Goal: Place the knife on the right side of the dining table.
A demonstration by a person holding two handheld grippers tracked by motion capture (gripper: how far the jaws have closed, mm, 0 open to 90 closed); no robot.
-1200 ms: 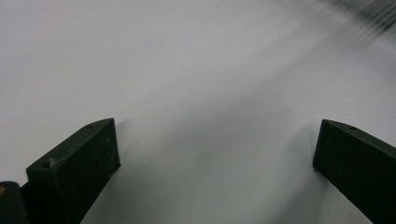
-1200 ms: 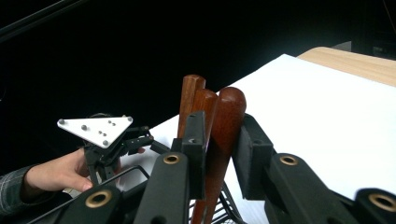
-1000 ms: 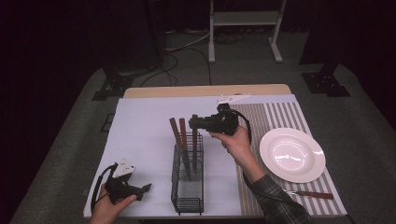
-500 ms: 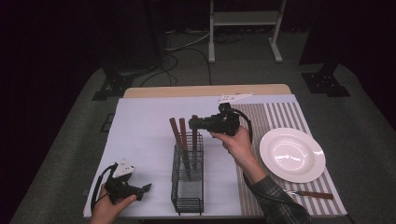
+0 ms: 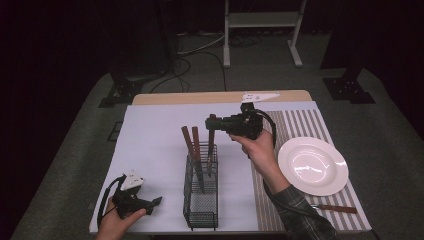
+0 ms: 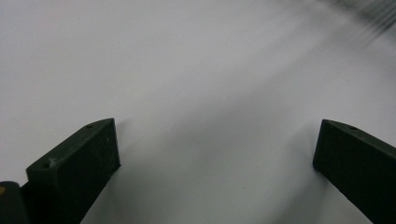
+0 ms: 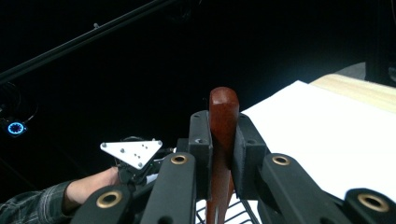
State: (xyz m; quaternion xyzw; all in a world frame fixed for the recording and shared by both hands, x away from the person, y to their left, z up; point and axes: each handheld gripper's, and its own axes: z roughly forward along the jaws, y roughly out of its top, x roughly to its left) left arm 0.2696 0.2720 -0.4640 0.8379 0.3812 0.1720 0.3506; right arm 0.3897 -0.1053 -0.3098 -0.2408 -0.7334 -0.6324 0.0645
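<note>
Left gripper (image 5: 131,200): resting low on the white table (image 5: 155,135) near its front-left corner; its fingers (image 6: 74,163) are spread wide, released, holding nothing.

Wire basket (image 5: 201,192): standing mid-table; two wooden-handled utensils (image 5: 192,145) are leaning inside it.

Right gripper (image 5: 212,121): its fingers (image 7: 201,140) are clenching the top of a third wooden handle (image 7: 223,109), upright over the basket's far end.

Change: compared with a second ago the handle is sitting slightly lower; I judge the piece is being lowered in.

Room: open table behind and left of the basket; plate (image 5: 313,165) and a knife (image 5: 334,207) are lying on the striped mat, well apart.
</note>
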